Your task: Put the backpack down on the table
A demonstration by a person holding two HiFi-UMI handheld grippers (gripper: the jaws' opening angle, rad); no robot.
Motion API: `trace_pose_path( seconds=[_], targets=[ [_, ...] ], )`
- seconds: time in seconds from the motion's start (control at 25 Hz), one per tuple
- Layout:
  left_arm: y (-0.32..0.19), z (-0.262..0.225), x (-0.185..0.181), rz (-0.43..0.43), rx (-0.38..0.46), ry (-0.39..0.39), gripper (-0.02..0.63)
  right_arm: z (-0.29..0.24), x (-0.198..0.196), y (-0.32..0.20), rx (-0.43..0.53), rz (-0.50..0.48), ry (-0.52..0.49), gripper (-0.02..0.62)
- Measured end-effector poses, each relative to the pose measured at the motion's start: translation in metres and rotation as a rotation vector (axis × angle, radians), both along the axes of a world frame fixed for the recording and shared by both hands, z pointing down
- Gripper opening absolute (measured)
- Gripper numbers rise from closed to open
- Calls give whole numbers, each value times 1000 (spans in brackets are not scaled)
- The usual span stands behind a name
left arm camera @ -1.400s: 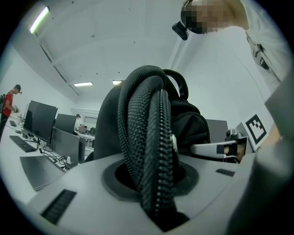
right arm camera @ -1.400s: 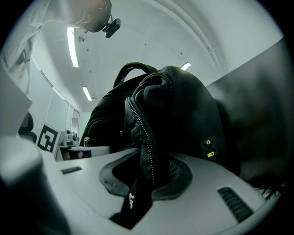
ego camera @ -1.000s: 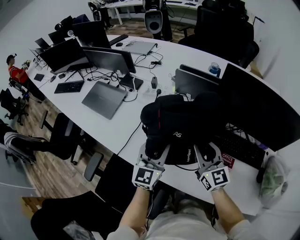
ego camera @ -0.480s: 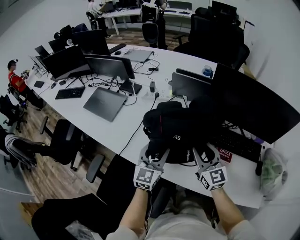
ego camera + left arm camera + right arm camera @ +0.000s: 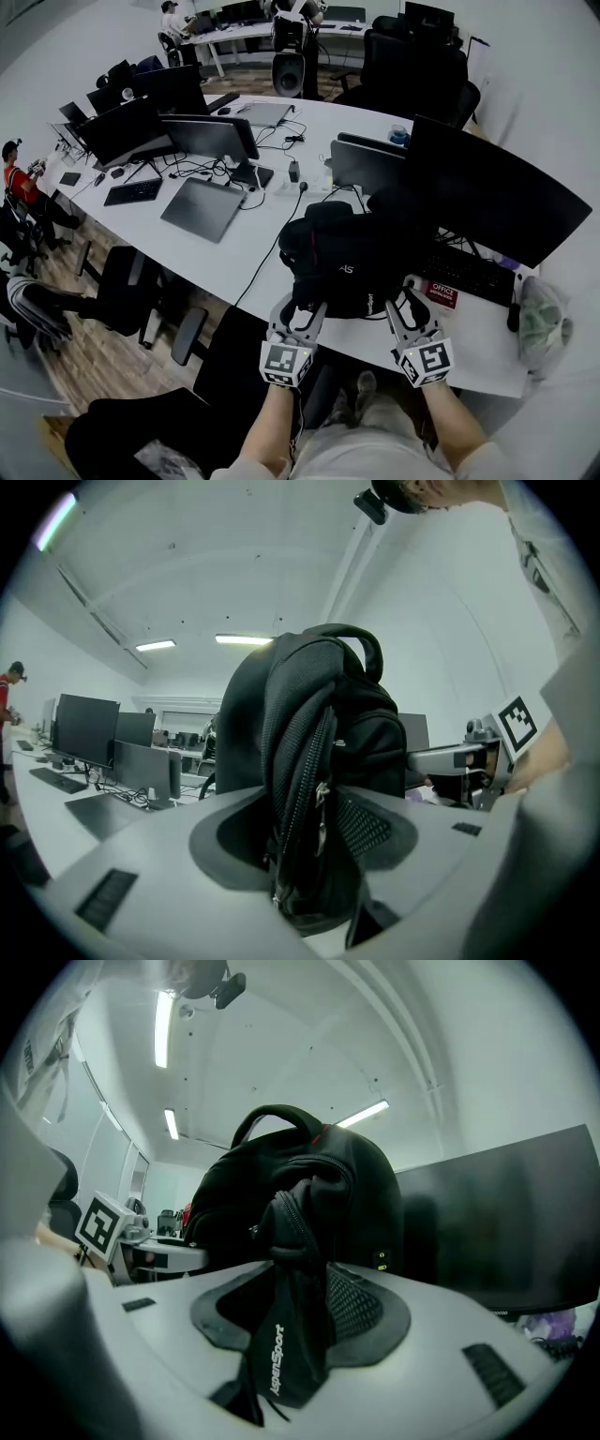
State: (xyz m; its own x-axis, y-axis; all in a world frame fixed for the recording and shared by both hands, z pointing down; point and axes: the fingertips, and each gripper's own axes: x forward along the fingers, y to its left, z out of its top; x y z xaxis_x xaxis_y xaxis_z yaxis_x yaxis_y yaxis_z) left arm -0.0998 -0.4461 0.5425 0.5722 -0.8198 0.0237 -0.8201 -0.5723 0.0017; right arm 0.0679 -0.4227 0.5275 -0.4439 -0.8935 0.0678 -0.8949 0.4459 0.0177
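- We are holding the left claw [image 5: 302, 309] level at the near left edge of a black fabric backpack with a carry loop on top [image 5: 352, 262]. Its jaws are standing spread wide. A zipped fold of the bag [image 5: 305, 799] is sitting loosely between them, with a dark gap beside one pad.
- We are holding the right claw [image 5: 403, 300] level at the bag's near right edge. Its jaws are opening, and a black strap flap with white lettering [image 5: 281, 1344] is hanging between them, clear of one pad.
- The backpack is resting upright on the long white curved surface [image 5: 234, 258], just beyond both claws, with its base near the edge closest to us.
- Beyond the right claw, a black keyboard [image 5: 466, 273] and a wide black monitor [image 5: 487, 202] are standing just beside the bag.
- Beyond the left claw, a thin black cable [image 5: 267, 258] is running away across the surface, and a closed grey laptop [image 5: 204, 208] is lying well apart from the bag.
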Motion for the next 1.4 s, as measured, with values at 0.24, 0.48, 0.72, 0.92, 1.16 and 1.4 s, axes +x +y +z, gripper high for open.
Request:
trace_pose_path(
  seconds=[0.24,0.48,0.72,0.92,1.16,1.4],
  targets=[
    [21,7,-20,-57,-16,28,198,-2,7,27,8,22,-11,161],
    [50,3,-39,-172,0,98,127,-15,28,57,46,37,-85,111],
    [97,-27,-39,-238,50,155,25,-28,53,105,78,46,-116,58],
    [153,-44,-24,-256,84,158,9,-40,80,161,109,51,-119,41],
    [238,-51,1,-256,81,132,9,-49,107,239,108,44,-145,41],
    [319,-54,20,-223,47,155,9,-50,119,307,93,18,-161,41]
  ],
)
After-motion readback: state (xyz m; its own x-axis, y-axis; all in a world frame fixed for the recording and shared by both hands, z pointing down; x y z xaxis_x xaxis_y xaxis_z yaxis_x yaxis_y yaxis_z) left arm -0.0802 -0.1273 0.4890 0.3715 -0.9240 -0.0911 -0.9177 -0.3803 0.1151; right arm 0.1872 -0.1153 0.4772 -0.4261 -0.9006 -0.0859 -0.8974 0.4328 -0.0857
